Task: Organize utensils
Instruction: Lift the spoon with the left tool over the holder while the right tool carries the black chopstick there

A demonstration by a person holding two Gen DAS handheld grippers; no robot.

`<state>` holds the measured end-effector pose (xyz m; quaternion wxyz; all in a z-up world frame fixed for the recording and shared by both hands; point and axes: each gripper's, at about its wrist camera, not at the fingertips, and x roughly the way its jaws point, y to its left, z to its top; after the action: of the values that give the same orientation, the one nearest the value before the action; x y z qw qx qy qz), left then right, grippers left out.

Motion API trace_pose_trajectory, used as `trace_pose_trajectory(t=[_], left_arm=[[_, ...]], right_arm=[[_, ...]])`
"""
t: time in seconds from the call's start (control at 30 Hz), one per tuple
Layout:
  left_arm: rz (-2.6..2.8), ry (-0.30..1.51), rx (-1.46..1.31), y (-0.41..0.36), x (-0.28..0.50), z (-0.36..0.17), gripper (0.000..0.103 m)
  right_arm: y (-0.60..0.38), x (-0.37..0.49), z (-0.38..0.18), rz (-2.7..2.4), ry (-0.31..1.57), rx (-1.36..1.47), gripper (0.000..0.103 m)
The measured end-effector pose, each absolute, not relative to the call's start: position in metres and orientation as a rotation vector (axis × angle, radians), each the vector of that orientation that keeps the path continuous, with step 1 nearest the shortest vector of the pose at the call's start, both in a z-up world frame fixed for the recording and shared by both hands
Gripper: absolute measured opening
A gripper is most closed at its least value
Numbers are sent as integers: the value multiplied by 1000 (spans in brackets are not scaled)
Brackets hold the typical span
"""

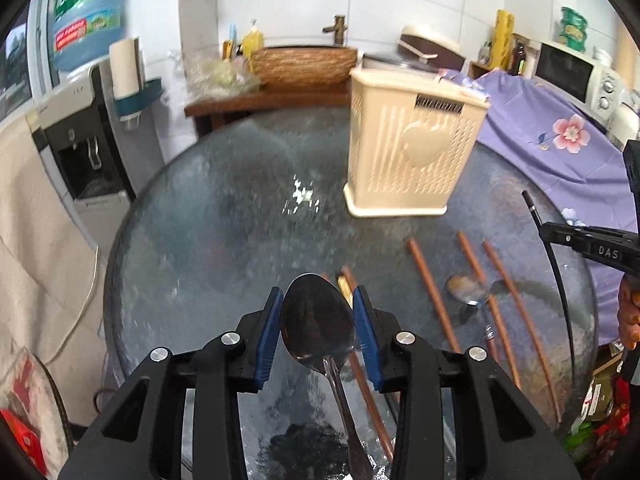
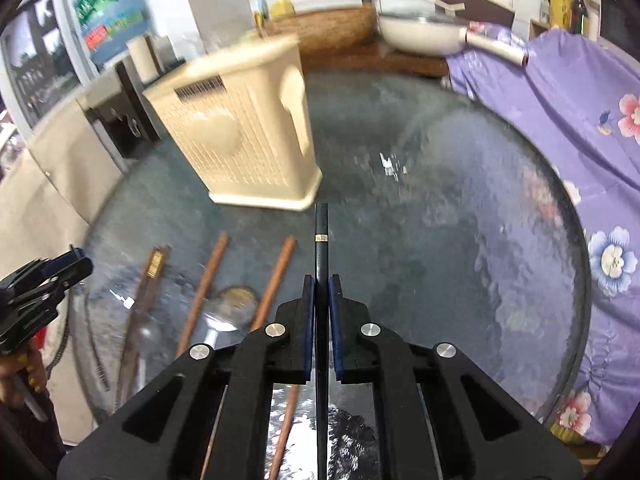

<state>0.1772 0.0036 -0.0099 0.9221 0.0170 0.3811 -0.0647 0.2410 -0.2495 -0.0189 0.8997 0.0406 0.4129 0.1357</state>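
- Spoon (image 1: pixel 318 320): clamped by the bowl between the left gripper (image 1: pixel 319 330) pads, above the table's (image 1: pixel 224 216) near edge.
- Brown chopsticks (image 1: pixel 432 300), second spoon (image 1: pixel 466 289): lying on the table, right of it.
- Black chopstick (image 2: pixel 321 248): pinched in the right gripper (image 2: pixel 320 312).
- Holder (image 1: pixel 408 148): upright toward the far edge.

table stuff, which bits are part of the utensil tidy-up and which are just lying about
Job: spoon in left gripper; black chopstick in right gripper; brown chopsticks; second spoon; holder.
Lying about: microwave; pan; water bottle.
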Motion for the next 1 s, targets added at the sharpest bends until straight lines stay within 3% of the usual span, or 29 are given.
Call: trace_pose_trajectory(t=[0.7, 1.0], left_arm=[[-216, 662, 28, 7, 176, 27, 35], [-249, 572, 34, 0, 184, 68, 35]], right_arm=[[-263, 217, 41, 354, 731, 94, 8], [-260, 217, 89, 379, 654, 76, 8]])
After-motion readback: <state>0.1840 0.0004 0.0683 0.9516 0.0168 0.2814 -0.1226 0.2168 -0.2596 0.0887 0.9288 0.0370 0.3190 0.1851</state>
